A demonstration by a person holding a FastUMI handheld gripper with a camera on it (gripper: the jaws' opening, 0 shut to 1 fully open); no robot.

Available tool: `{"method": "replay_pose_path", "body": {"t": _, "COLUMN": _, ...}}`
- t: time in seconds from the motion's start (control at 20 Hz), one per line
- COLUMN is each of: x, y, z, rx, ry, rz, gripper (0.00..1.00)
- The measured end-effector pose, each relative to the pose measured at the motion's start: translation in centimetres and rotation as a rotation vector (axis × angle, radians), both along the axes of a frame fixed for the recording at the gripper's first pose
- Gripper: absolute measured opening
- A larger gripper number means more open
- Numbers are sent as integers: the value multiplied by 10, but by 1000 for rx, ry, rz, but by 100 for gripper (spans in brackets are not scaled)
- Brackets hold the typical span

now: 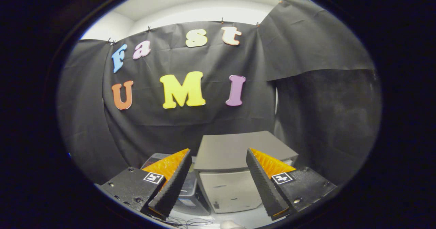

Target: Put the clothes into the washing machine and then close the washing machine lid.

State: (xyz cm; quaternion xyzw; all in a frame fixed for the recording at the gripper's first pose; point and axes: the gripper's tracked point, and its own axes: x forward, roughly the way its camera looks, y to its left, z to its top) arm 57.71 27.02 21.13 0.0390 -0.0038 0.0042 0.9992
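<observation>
The gripper (218, 174) hangs in the air with its two fingers spread wide apart and nothing between them, so the jaws stand released; the left finger (172, 184) and the right finger (264, 184) each show a black ribbed pad on the inner face and an orange ribbed back, and each sits on a black block that carries a small square black-and-white marker; beyond the fingers, seen through the gap between them, stands the washing machine (230, 188), a boxy white body with a flat grey lid (238, 150) that lies down shut on top; the machine rests on a pale tabletop (245, 218), and its front face looks toward the camera; just beside the machine, on its left and partly behind the left finger, sits a clear plastic bin (190, 191) with a dark lower part, its contents too hidden to tell; thin dark cables (185, 222) lie on the tabletop below the left finger; a small pale lump (231, 225) shows at the near edge of the tabletop, ahead of the machine, too cut off to tell whether it is the clothes; black cloth (306, 96) hangs behind and to the right of the machine as the booth's wall, with a white wall (190, 4) above it.
</observation>
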Motion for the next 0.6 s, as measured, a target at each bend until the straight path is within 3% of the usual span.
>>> {"method": "replay_pose_path", "body": {"t": 0.2, "x": -15, "y": -34, "z": -17, "rx": -2, "ry": 4, "rz": -47, "gripper": 100}}
{"method": "replay_pose_path", "body": {"t": 0.6, "x": -60, "y": -61, "z": -55, "rx": -25, "ry": 38, "rz": -13, "gripper": 100}}
